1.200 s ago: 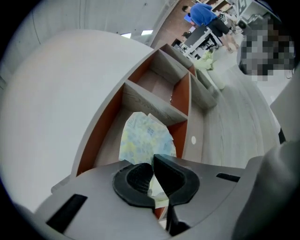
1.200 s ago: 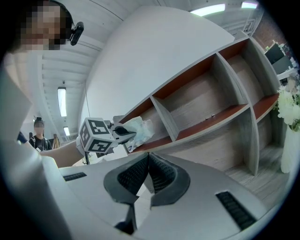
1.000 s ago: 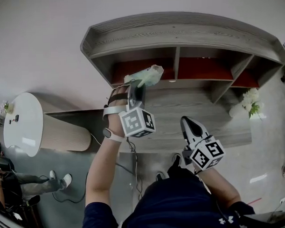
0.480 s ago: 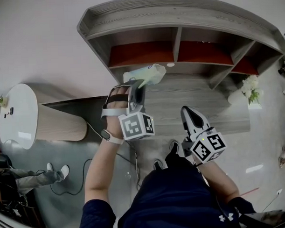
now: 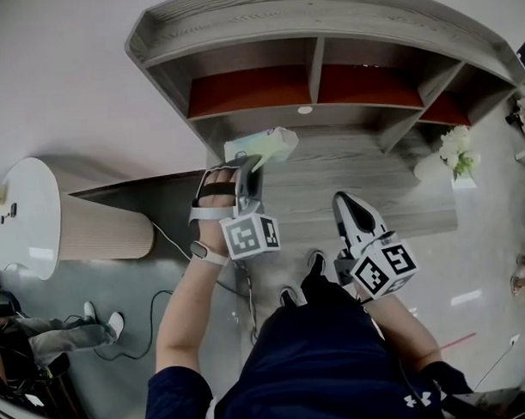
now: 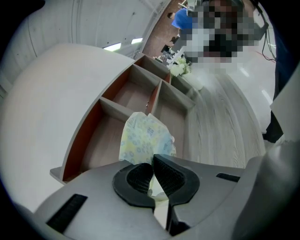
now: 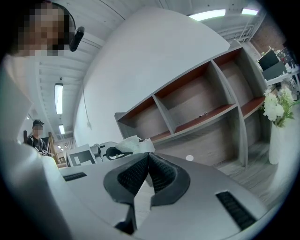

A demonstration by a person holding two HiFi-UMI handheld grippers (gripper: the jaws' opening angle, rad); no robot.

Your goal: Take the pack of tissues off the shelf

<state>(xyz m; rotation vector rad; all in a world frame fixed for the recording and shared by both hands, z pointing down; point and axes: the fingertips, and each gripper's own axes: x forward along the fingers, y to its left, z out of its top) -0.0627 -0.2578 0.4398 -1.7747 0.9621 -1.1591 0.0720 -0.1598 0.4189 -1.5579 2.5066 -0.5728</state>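
Note:
The pack of tissues (image 5: 262,148), pale green with a flower print, hangs in the air in front of the shelf (image 5: 325,39), clear of its compartments. My left gripper (image 5: 251,169) is shut on the pack's near end; in the left gripper view the pack (image 6: 145,139) sticks out past the closed pads, with the left gripper (image 6: 153,174) below it. My right gripper (image 5: 350,213) is held lower and to the right, shut with nothing in it. In the right gripper view the right gripper (image 7: 148,169) points at the shelf, and the pack (image 7: 133,144) shows to its left.
The shelf's red-backed compartments (image 5: 250,91) hold nothing that I can see. A white vase with flowers (image 5: 454,155) stands at the shelf's right end. A round white table (image 5: 26,217) is at the left. A cable (image 5: 174,250) runs across the floor near my feet.
My left gripper has pulled the tissue pack back out of the left compartment and away from the shelf. The right gripper has stayed about where it was.

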